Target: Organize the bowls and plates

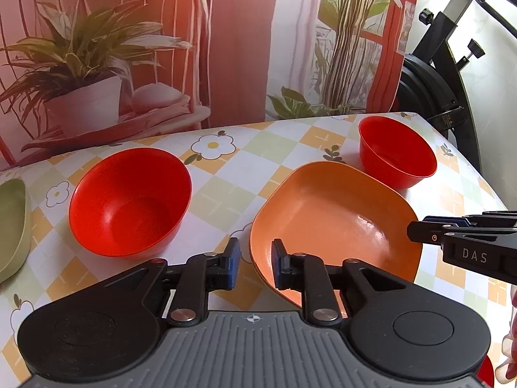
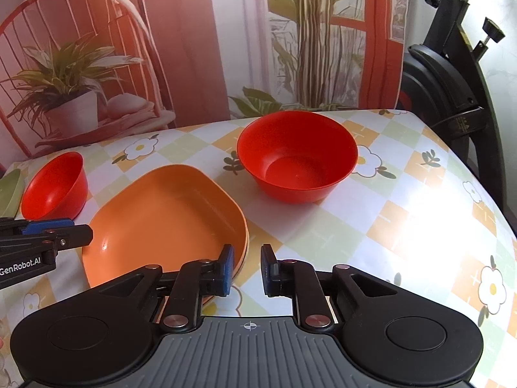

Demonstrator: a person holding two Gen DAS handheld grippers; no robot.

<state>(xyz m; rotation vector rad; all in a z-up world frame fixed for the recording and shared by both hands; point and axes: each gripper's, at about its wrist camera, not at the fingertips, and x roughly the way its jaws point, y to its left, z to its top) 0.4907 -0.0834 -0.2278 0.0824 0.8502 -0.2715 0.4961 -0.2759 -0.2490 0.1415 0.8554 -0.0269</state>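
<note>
Your left tongs (image 1: 255, 263) and right tongs (image 2: 247, 270), both spread and empty, flank the orange plate (image 1: 326, 216), ready to lift it.

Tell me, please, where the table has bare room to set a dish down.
The widest bare patch is the sunlit cloth right of the orange plate and in front of the right red bowl. A narrower strip lies between the left red bowl and the plate. It is crowded around the plate, where the left tool and right tool hover open.
</note>
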